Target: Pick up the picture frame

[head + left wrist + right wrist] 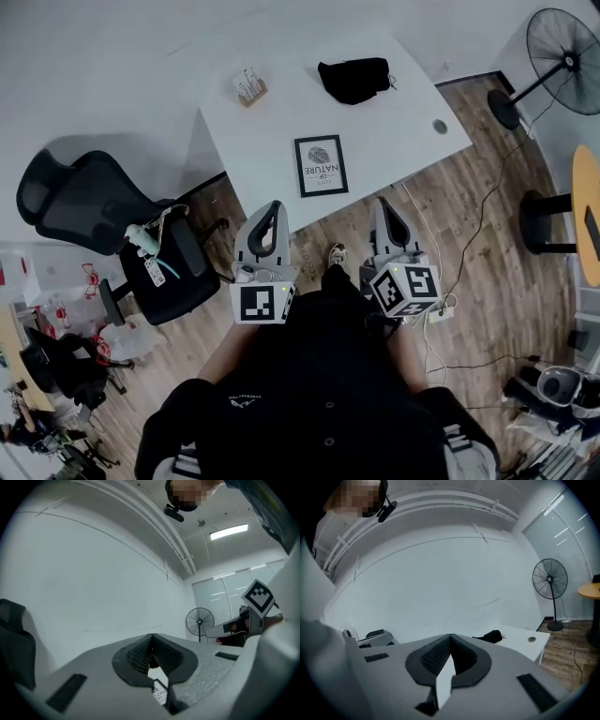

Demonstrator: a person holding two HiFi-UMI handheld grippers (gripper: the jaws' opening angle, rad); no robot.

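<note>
A black picture frame (321, 166) with a leaf print lies flat near the front edge of the white table (403, 131). My left gripper (269, 208) hangs just short of the table's front edge, near the frame's lower left corner, jaws shut and empty. Level with it, to the frame's lower right, my right gripper (384, 205) is shut too, holding nothing. Through the gap under the jaws of the left gripper (151, 645), a corner of the frame (160, 694) shows. The right gripper (451, 644) points over the table.
A black pouch (354, 79) and a small wooden holder (249, 87) lie at the table's far side. A black office chair (103, 225) stands left of the table. A standing fan (561, 52) and a round yellow table (586, 211) are at the right. Cables trail across the wooden floor.
</note>
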